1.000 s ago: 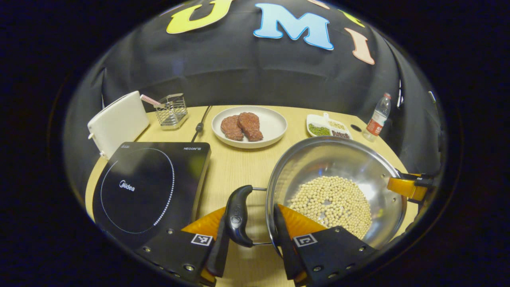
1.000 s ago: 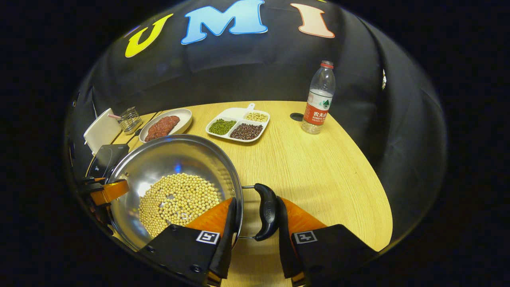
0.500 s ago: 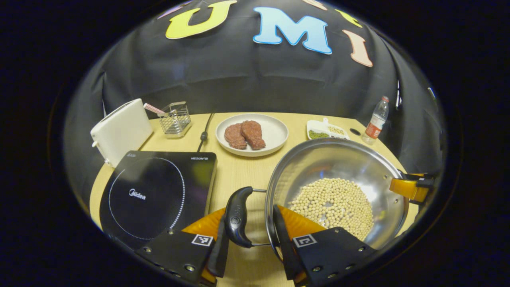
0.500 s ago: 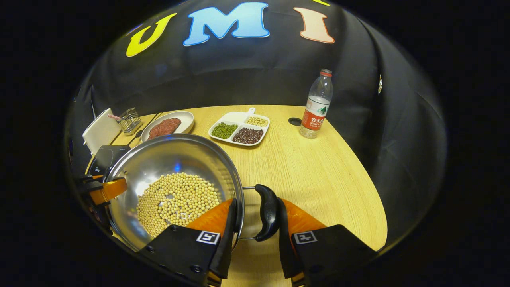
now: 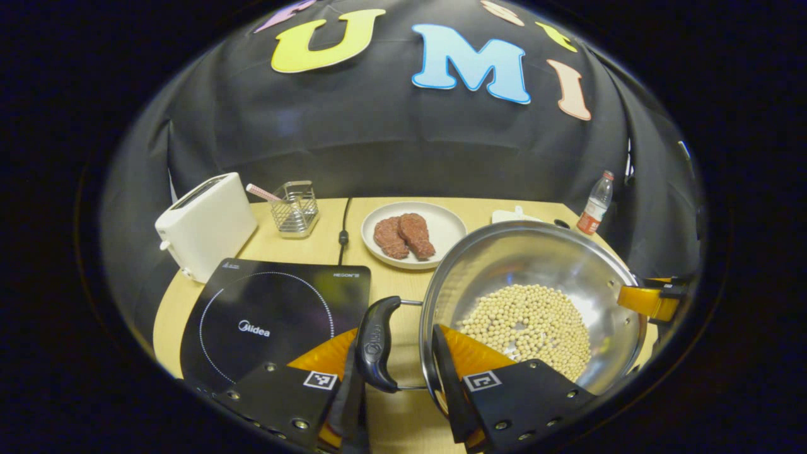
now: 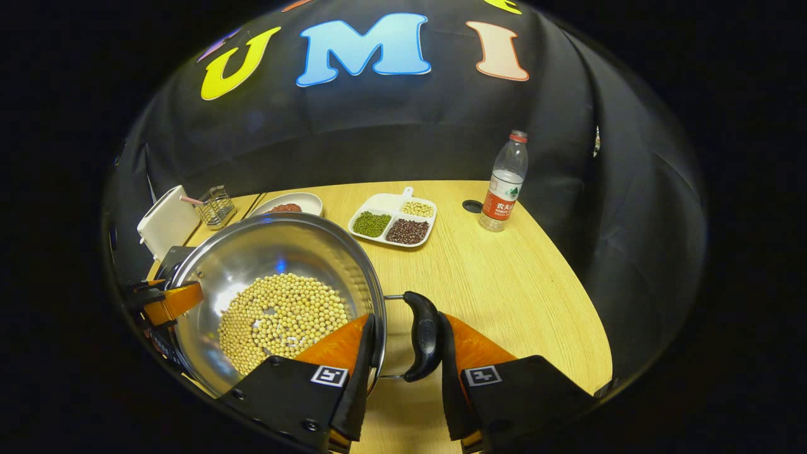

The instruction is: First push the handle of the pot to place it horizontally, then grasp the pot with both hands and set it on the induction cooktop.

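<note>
Since the earlier frame, the pot (image 5: 536, 296) has risen clear of the table (image 6: 504, 284), cooktop (image 5: 277, 315) at 9 o'clock. Left gripper (image 5: 397, 353) and right gripper (image 6: 403, 343) each clamp one side handle.

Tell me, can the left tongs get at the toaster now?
Probably not: the left tongs are clamped on the pot by its handle, and the toaster stands beyond the cooktop.

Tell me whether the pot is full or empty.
Partly filled: a shallow layer of pale beans covers the bottom of the pot, its shiny walls bare above them.
</note>
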Available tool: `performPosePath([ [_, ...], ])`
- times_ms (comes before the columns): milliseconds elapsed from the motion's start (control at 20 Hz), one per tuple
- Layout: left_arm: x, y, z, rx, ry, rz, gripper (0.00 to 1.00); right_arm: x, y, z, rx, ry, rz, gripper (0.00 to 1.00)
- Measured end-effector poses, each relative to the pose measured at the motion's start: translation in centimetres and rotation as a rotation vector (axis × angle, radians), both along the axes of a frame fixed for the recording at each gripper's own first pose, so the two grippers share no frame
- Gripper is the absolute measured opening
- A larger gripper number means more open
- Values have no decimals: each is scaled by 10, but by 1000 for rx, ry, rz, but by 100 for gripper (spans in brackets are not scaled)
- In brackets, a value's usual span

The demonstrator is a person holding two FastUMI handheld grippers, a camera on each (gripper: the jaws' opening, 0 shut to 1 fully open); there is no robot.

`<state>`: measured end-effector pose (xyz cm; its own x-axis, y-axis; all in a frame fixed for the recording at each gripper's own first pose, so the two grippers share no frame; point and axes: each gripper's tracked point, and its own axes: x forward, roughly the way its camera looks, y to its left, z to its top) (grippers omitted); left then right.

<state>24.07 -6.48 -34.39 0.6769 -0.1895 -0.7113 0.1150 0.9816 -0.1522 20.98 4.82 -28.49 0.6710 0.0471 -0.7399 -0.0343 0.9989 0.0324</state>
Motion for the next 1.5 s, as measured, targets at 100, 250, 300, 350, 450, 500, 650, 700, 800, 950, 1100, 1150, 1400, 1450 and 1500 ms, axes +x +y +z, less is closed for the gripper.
performPosePath([
  [100, -1, 11, 3, -4, -3, 6, 57, -2, 9, 4, 0, -6, 4, 52],
  [250, -5, 28, 7, -4, -5, 18, 57, -6, 23, 10, 5, -10, 14, 53],
  [300, -8, 35, 9, -2, -7, 22, 57, -8, 28, 10, 7, -10, 18, 52],
  [350, -9, 42, 9, -2, -8, 28, 57, -7, 33, 11, 11, -12, 23, 53],
  [450, -11, 55, 11, -3, -11, 41, 60, -10, 47, 16, 13, -20, 34, 49],
  [500, -11, 63, 11, -1, -14, 47, 60, -12, 53, 17, 16, -21, 36, 52],
  [650, -14, 87, 11, 9, -18, 56, 57, -16, 75, 17, 29, -20, 45, 53],
  [700, -14, 95, 10, 11, -19, 59, 57, -15, 82, 18, 31, -21, 48, 53],
  [800, -13, 111, 10, 16, -19, 66, 57, -16, 96, 19, 38, -19, 54, 53],
  [950, -10, 133, 9, 23, -28, 74, 57, -13, 117, 21, 47, -19, 64, 53],
  [1100, -8, 155, 9, 21, -25, 82, 57, -13, 138, 24, 45, -22, 74, 49],
  [1150, -5, 162, 9, 22, -24, 81, 57, -12, 144, 24, 46, -23, 75, 53],
  [1400, 3, 198, 3, 36, -24, 80, 57, -7, 177, 24, 55, -13, 82, 53],
  [1450, 5, 206, 3, 39, -25, 80, 57, -6, 183, 23, 57, -12, 83, 53],
  [1500, 5, 210, 4, 41, -26, 80, 57, -5, 189, 23, 59, -14, 85, 52],
])
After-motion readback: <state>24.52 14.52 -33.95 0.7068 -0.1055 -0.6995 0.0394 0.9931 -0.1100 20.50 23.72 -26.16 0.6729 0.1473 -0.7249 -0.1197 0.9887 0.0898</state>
